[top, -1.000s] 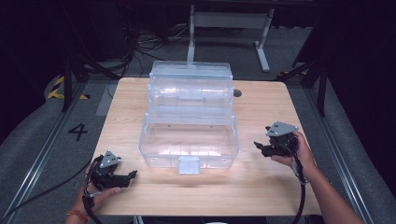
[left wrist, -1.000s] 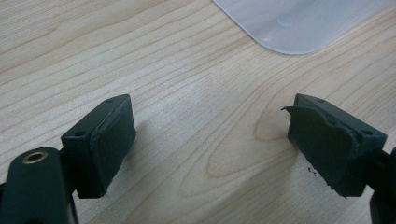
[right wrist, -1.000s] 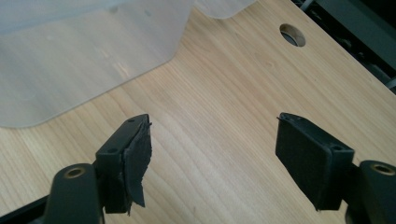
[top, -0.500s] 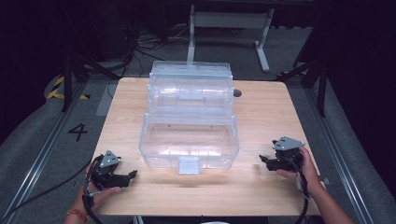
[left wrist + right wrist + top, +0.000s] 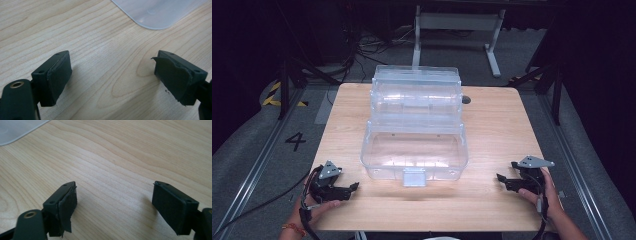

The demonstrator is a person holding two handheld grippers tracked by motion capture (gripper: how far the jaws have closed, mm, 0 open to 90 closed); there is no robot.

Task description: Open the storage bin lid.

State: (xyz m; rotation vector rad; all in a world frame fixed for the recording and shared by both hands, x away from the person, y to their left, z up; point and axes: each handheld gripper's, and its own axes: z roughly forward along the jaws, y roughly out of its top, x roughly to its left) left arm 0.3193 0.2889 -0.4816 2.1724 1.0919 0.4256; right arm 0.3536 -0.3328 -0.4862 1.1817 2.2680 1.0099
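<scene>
A clear plastic storage box [image 5: 414,150] is sitting in the middle of a light wooden table [image 5: 497,125], its front latch [image 5: 414,176] facing the person's edge. A second clear tier [image 5: 416,92] is standing directly behind it, higher and touching it, towards the far side of the table. Both parts are looking empty.

The left gripper [image 5: 354,187] is resting low on the table near the front left corner, its jaws pointing right, towards the box but well apart from it. In the left gripper view, its two black jaws are standing wide apart over bare wood with nothing between them, and a rounded corner of the box [image 5: 160,12] is lying ahead of them.

The right gripper [image 5: 500,179] is lying low near the front right corner, jaws pointing left at the box, also well apart from it. Its jaws have just been opening and are standing wide with bare wood between them; a corner of the box [image 5: 17,128] is showing at the upper left of the right gripper view.

A hand [image 5: 314,207] is holding the left gripper, and another hand [image 5: 549,192] the right one. A small dark knob [image 5: 466,99] is sitting on the table just right of the rear tier.
</scene>
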